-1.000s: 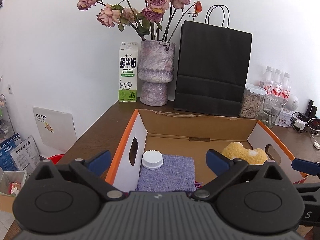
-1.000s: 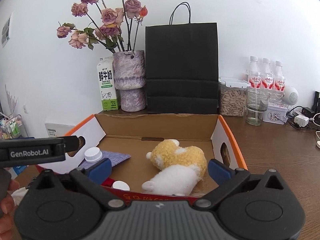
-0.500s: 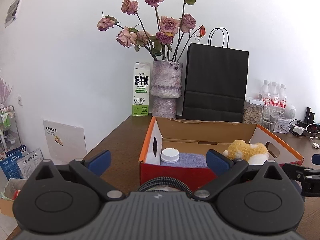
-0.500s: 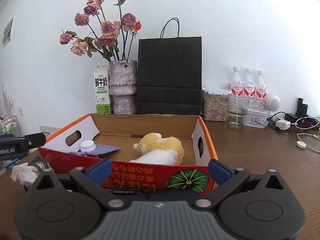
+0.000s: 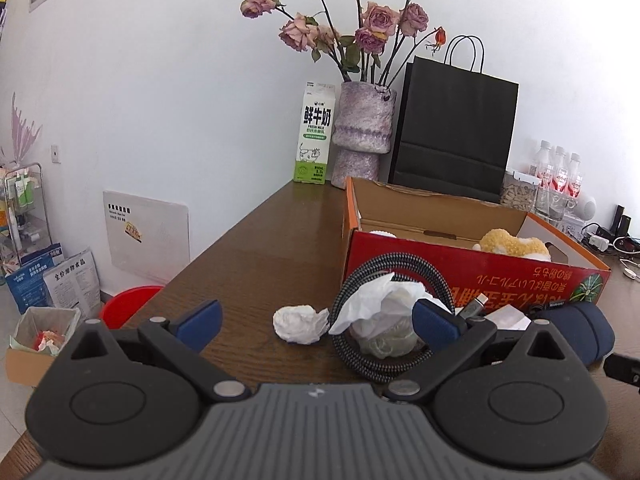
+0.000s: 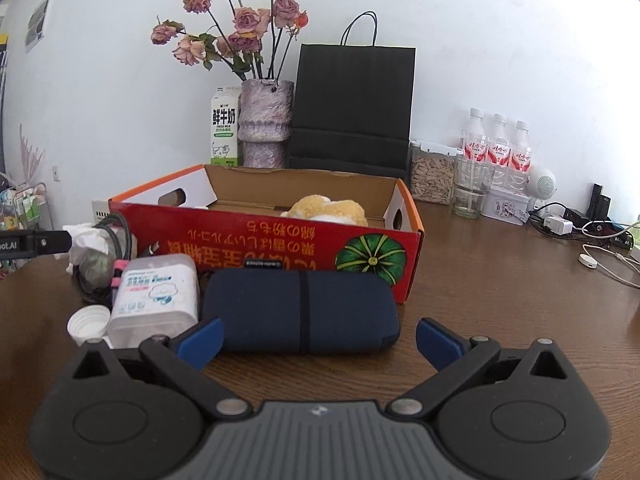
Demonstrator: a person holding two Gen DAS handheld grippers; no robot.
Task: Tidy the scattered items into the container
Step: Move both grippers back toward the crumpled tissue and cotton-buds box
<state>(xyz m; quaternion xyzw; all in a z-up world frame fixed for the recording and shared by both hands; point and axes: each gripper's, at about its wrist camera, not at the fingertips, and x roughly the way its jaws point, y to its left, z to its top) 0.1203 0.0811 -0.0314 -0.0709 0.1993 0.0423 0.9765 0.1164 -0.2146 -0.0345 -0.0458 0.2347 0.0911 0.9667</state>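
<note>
A red and orange cardboard box stands on the brown table with a yellow plush toy inside. In front of it lie a navy pouch, a wet-wipes pack, a white cap, a coiled braided cable around crumpled plastic, and a tissue ball. My left gripper hangs open just before the tissue ball. My right gripper is open at the pouch's near edge, holding nothing.
At the back stand a milk carton, a vase of dried roses, a black paper bag, a seed jar, a glass and water bottles. Chargers and cables lie right. The table's left edge drops off.
Both grippers have pulled back and down from over the box to the near side of the table. The loose items in front of the box have come into view.
</note>
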